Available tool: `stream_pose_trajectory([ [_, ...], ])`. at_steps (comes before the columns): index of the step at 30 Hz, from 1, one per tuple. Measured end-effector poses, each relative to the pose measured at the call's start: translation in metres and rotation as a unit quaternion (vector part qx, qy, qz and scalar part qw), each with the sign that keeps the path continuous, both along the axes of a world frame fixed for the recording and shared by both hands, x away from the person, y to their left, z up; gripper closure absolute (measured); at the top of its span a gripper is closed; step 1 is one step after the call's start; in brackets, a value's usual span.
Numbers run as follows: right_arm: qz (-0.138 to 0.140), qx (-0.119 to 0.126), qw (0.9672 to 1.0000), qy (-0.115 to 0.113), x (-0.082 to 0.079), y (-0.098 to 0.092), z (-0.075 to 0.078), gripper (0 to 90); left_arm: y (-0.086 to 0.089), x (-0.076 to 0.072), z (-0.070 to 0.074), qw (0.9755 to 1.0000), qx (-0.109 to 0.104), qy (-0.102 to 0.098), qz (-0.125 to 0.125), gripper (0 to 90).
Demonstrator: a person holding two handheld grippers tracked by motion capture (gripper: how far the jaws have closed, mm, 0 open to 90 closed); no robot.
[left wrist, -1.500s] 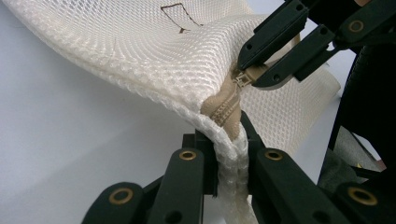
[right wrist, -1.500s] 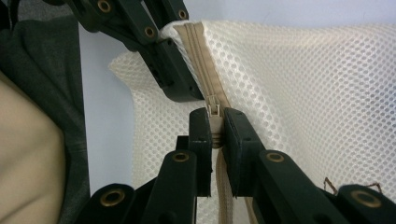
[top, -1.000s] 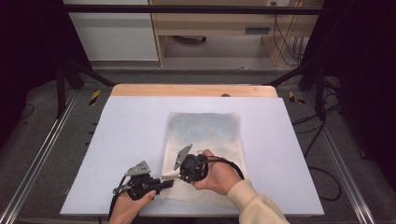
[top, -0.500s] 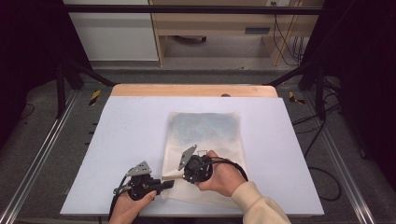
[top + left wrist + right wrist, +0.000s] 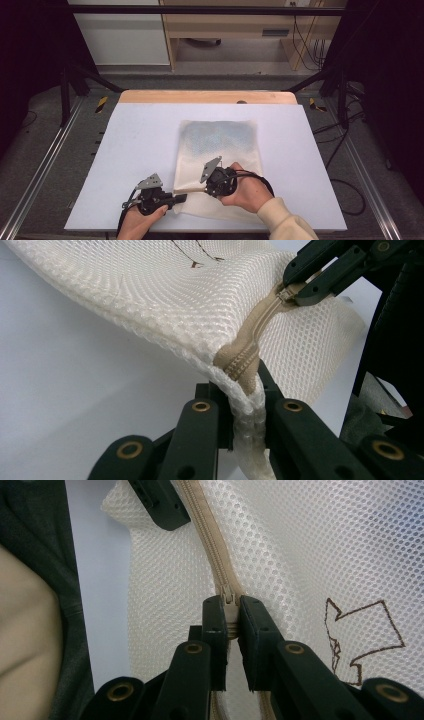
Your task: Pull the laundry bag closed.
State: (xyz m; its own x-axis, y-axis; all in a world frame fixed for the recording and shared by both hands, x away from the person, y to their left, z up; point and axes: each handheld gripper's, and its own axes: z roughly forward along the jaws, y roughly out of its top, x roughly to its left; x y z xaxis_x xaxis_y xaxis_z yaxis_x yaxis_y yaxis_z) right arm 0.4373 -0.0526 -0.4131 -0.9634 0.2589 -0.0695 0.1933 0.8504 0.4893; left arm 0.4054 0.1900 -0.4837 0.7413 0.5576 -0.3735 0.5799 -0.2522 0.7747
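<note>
A cream mesh bag [image 5: 220,142] with a tan zipper [image 5: 205,535] lies on the white table [image 5: 140,145]; its near edge is lifted. My left gripper [image 5: 181,198] is shut on the bag's near-left corner, at the end of the zipper [image 5: 245,352], with the mesh seam pinched between its jaws [image 5: 246,390]. Just to its right, my right gripper [image 5: 202,190] is shut on the zipper pull [image 5: 230,600]. In the right gripper view the jaws [image 5: 231,612] clamp the pull from both sides. The zipper runs taut between the two grippers.
A brown embroidered outline [image 5: 365,635] marks the mesh beside the zipper. A wooden strip [image 5: 207,97] borders the table's far edge. Metal rails [image 5: 45,165] flank the table, and cables [image 5: 345,190] lie on the floor at the right.
My right gripper has slid slightly to the right with the zipper pull, away from the left gripper. The left gripper has kept still on the corner.
</note>
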Motion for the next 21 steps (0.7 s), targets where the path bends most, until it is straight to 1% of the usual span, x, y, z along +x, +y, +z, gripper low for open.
stream_pose_trajectory([
  [3, -0.005, 0.004, 1.0, 0.002, -0.001, -0.004, 0.0, 82.3, -0.001, 0.0, 0.0, 1.0, -0.001, 0.001, -0.002, 83.9],
  [5, -0.002, 0.004, 1.0, 0.0, -0.002, -0.006, 0.0, 82.3, -0.001, 0.0, 0.0, 1.0, -0.001, 0.001, -0.002, 83.9],
  [16, -0.004, 0.008, 1.0, 0.001, -0.003, -0.012, 0.001, 82.2, -0.004, -0.002, 0.0, 0.9999, -0.007, 0.003, -0.011, 83.9],
  [21, -0.004, 0.008, 1.0, -0.001, -0.004, -0.014, 0.001, 82.2, -0.006, -0.002, -0.001, 0.9999, -0.004, 0.0, -0.011, 83.9],
])
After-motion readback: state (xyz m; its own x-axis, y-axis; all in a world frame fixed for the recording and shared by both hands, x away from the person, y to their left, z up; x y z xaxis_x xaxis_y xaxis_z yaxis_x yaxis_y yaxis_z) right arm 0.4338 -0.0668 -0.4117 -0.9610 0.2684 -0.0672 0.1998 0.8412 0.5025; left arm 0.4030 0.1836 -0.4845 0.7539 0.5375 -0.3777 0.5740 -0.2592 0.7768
